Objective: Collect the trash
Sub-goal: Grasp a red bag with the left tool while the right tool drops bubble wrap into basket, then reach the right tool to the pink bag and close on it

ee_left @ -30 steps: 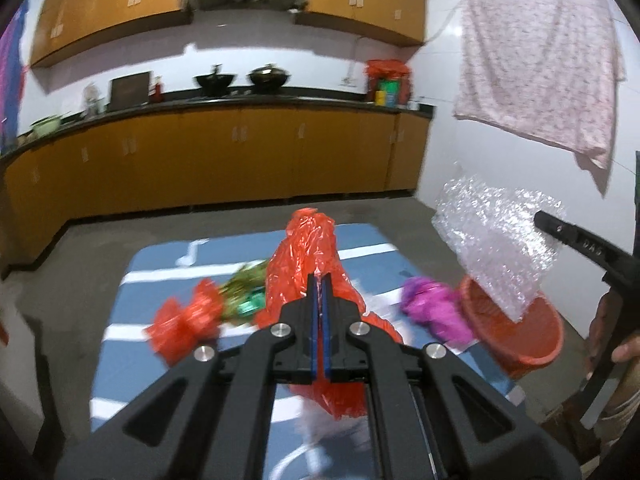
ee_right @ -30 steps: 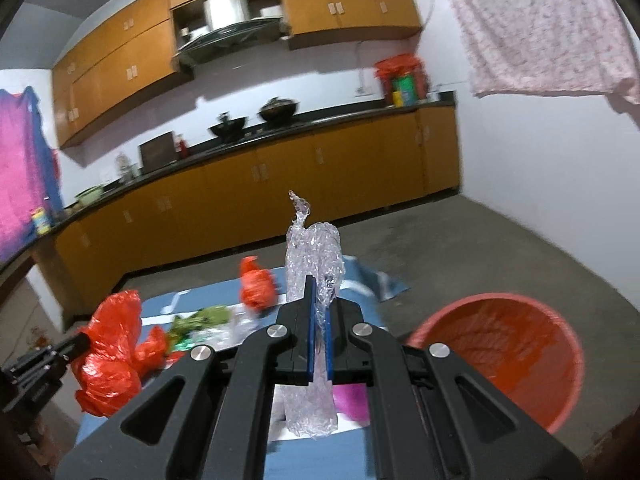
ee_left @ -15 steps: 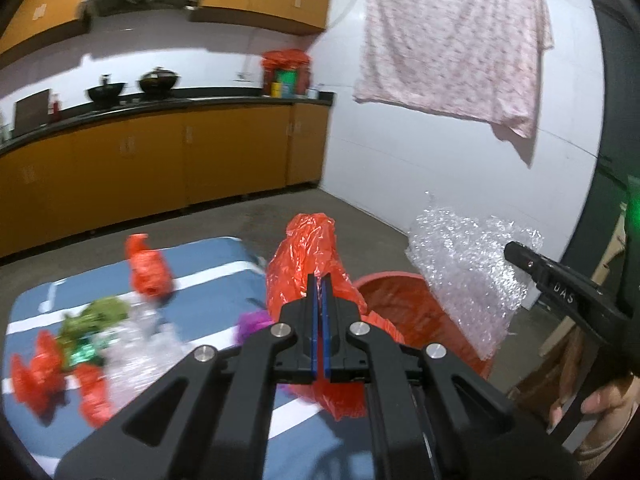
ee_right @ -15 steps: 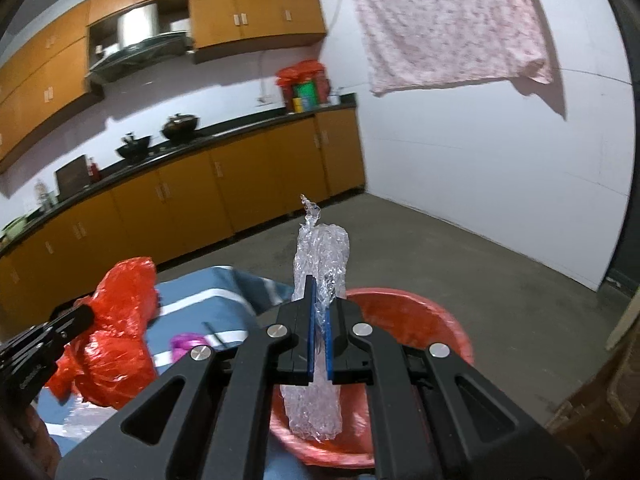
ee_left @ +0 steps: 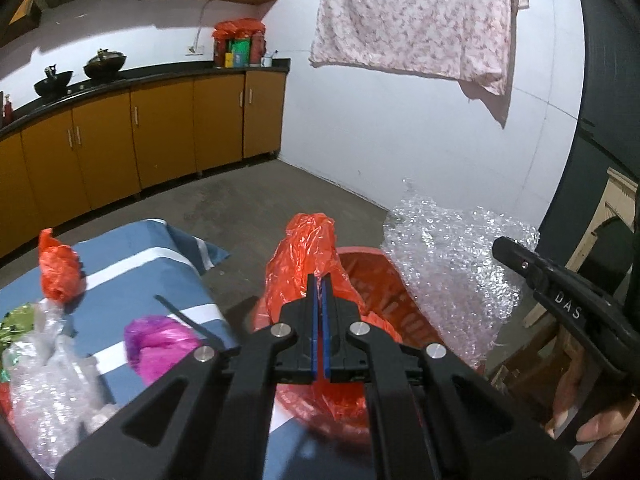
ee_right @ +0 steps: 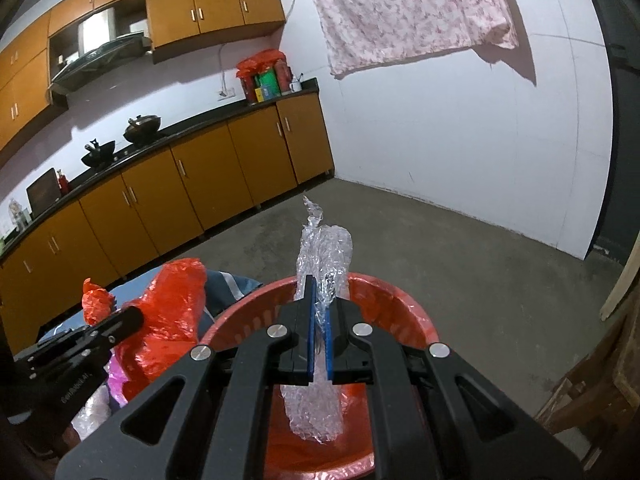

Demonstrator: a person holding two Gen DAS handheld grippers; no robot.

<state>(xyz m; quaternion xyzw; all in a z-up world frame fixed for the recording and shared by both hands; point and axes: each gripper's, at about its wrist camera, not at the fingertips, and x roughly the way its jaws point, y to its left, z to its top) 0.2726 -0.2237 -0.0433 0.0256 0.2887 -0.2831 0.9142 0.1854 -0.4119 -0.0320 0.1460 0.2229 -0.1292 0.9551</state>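
Left gripper [ee_left: 320, 280] clamped on red plastic bag [ee_left: 308, 256], at the near rim of the red basket [ee_right: 384, 300]. Right gripper [ee_right: 319, 292] pinches bubble wrap [ee_right: 324, 256], hanging over the basket. Best to bring the bag fully above the opening, then let go. Loose trash remains on the blue table [ee_left: 132, 264].

My feeds are dim indoors, the light coming from about ten o'clock and throwing the hanging cloth's [ee_right: 408, 12] shadow toward four o'clock on the white wall [ee_right: 460, 132]. Fisheye bending curves the cabinets [ee_left: 140, 136]; the corners go black. Near trash at eight o'clock smears soft; bubble wrap [ee_left: 452, 276] glints.
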